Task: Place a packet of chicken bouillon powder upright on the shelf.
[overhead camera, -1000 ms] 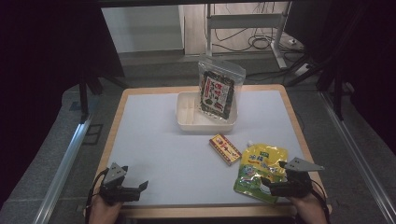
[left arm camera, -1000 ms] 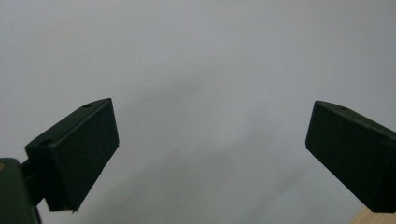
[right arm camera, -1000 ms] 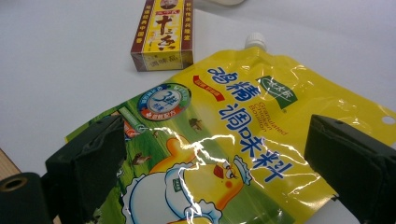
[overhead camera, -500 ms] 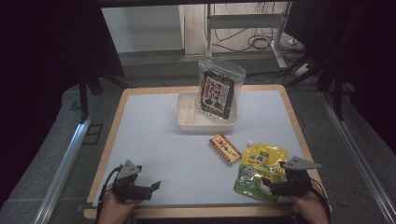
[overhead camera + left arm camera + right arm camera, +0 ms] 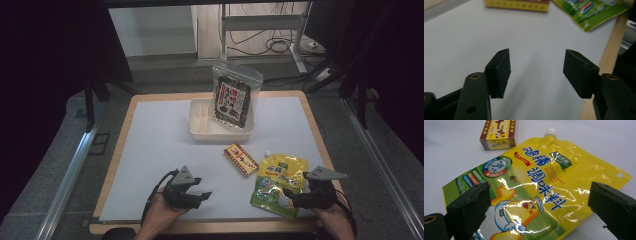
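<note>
**Yellow pouch under the right jaws, nothing packed yet**

Yellow and green foil lies nearest: the spouted pouch [image 5: 534, 187] rests flat on the counter [image 5: 150, 150] at the near right edge. The right hand-held gripper [image 5: 295, 198] hangs just over the pouch's near end with its jaws spread wide, one on each side of the printing, gripping nothing. The left hand-held gripper [image 5: 199, 196] sits near the front edge, well apart from the pouch, pointed toward the right over bare white surface; its jaws are likewise released and empty.

Just beyond the pouch lies a small yellow and red box [image 5: 241, 159], flat, close to the pouch's far corner with the white cap. Farther back, mid-counter, stands a white tray [image 5: 200, 131], and a dark snack bag [image 5: 233, 97] leans upright in its right part.

By my reading the work is at its start: the pouch looks like the first pick, not yet grasped, and the box is untouched. Closing on the pouch and carrying it, probably to the tray, is left to do.
</note>
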Demonstrator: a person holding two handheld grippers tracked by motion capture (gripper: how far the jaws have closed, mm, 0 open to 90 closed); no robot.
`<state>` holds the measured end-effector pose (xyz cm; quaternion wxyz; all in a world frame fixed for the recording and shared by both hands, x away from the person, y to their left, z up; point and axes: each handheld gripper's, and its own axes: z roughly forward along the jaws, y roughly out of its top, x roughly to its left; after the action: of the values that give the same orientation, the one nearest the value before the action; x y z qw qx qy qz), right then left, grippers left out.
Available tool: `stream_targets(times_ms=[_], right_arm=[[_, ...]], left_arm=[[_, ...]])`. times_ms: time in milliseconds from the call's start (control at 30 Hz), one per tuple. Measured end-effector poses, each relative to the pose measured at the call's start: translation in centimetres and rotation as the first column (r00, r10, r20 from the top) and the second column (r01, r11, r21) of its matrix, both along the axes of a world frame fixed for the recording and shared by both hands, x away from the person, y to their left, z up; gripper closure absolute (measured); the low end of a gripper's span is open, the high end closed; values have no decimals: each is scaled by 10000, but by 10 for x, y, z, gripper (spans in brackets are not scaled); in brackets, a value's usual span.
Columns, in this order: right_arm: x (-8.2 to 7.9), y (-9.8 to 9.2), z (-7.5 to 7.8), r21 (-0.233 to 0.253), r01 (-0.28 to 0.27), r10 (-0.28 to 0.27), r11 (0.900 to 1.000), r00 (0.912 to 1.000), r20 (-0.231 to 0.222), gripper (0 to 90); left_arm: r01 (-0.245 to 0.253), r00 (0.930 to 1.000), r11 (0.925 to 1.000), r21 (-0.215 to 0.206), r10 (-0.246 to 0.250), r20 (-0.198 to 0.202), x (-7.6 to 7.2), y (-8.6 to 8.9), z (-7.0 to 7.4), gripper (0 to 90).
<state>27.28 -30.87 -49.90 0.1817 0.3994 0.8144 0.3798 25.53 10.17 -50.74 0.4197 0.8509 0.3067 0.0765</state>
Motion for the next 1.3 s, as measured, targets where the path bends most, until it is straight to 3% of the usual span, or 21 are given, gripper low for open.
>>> stream_targets(times_ms=[167,300,333,367,433,567,767,867,1067,1200,1233,1300], right_arm=[[0,-1,-1,-201,-53,53,9998,10000,10,33],[0,-2,-1,-294,-6,5,9996,10000,-31,29],[1,-3,-1,-310,-1,1,9995,10000,7,29],[1,-3,-1,-310,-1,1,9995,10000,7,29],[1,-4,-1,-359,72,-72,9993,10000,-2,29],[2,-7,-1,-378,208,-209,9991,9998,-24,28],[3,-10,-1,-289,371,-372,9989,9993,-8,25],[3,-10,-1,-252,370,-371,9990,9993,-48,22],[4,-10,-3,-217,411,-415,9989,9990,-178,13],[4,-11,-3,-276,498,-505,9984,9983,-274,3],[4,-11,-3,-301,525,-535,9982,9980,-342,0],[5,-11,-5,-317,552,-565,9980,9975,-427,0]], left_arm=[[1020,9947,9948,-23,-1019,153,8,-40,4,466],[1463,9890,9892,-101,-1460,251,12,-61,6,560],[1699,9851,9854,-142,-1694,295,14,-74,5,599],[1699,9851,9854,-142,-1694,295,14,-74,5,635],[2120,9767,9773,13,-2120,334,19,-92,0,715],[2444,9691,9697,-10,-2443,333,24,-114,-6,811],[2520,9674,9674,-246,-2511,341,32,-142,-13,829],[2463,9686,9692,-39,-2460,367,33,-150,-16,831],[2329,9721,9725,14,-2328,283,31,-153,-20,818],[2188,9757,9757,-86,-2186,143,31,-152,-23,872],[2112,9774,9770,-282,-2109,109,30,-151,-25,881],[2124,9771,9769,-228,-2119,219,29,-152,-25,898]])
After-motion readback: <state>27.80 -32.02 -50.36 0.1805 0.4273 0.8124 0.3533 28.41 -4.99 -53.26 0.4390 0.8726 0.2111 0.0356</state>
